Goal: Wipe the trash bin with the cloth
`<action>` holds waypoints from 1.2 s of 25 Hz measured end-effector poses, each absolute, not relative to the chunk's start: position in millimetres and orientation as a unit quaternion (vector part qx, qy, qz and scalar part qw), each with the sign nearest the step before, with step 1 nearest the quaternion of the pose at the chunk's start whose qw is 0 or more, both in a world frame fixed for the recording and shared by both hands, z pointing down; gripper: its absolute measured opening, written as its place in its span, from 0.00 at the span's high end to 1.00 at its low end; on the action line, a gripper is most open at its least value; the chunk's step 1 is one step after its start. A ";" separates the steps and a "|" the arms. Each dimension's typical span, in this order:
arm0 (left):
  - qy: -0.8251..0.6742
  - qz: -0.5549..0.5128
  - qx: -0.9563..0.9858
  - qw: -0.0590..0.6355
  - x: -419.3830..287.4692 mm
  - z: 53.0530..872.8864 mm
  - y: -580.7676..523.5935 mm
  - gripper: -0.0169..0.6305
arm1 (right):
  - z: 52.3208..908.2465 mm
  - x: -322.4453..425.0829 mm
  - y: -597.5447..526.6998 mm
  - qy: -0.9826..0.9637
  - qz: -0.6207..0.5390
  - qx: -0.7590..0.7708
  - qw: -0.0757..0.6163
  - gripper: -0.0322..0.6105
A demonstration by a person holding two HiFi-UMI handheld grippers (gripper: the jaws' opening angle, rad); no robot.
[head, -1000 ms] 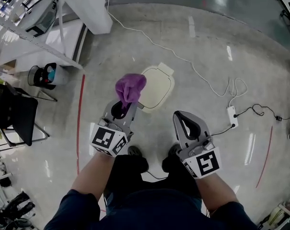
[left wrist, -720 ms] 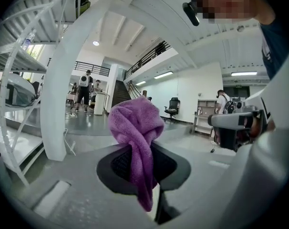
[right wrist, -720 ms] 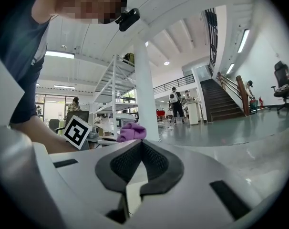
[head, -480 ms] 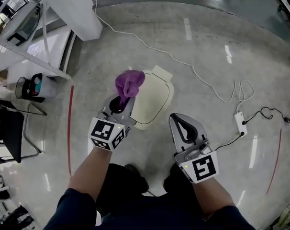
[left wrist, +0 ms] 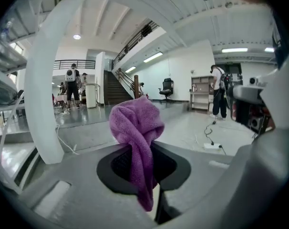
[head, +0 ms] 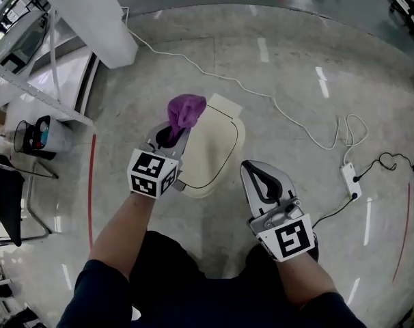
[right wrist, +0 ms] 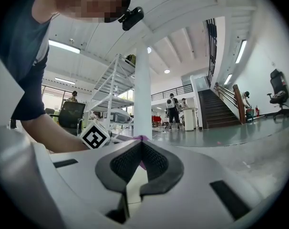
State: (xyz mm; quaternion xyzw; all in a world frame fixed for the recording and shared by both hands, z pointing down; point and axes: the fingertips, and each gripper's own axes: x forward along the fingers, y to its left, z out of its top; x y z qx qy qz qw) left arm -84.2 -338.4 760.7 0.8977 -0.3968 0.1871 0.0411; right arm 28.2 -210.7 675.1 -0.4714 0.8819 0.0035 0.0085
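A cream trash bin point(head: 214, 149) with a closed lid stands on the floor below me, seen from above. My left gripper point(head: 171, 132) hovers over its left edge, shut on a purple cloth point(head: 185, 110) that bunches above the jaws and hangs down between them point(left wrist: 137, 142). My right gripper point(head: 260, 178) is to the right of the bin and nearer to me, jaws shut with nothing between them. In the right gripper view the tips point(right wrist: 140, 144) meet, with a sliver of purple cloth point(right wrist: 141, 139) behind them.
A white cable point(head: 275, 104) runs across the floor behind the bin to a power strip point(head: 350, 181) at the right. A white pillar point(head: 91, 12) and metal shelving point(head: 22, 53) stand at upper left, with a small black bin point(head: 35, 137) beside them. Red floor lines point(head: 91, 183) mark both sides.
I have stepped closer to the bin, so it now lies more directly under my left gripper. Both grippers keep their state, and the cloth stays held.
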 end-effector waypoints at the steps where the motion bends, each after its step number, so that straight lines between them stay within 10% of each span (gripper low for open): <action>1: -0.392 0.211 0.895 0.031 -81.9 769.7 -343.4 0.89 | 673.9 30.1 -210.5 0.882 0.008 -0.471 0.012 0.93; 13: -0.273 0.478 0.829 -0.097 -51.3 835.8 -386.8 0.89 | 648.6 42.4 -189.8 0.878 0.049 -0.475 0.034 0.93; 30: -0.131 0.487 0.855 -0.116 42.9 853.4 -293.9 0.89 | 635.4 41.2 -180.4 0.885 0.052 -0.459 0.062 0.93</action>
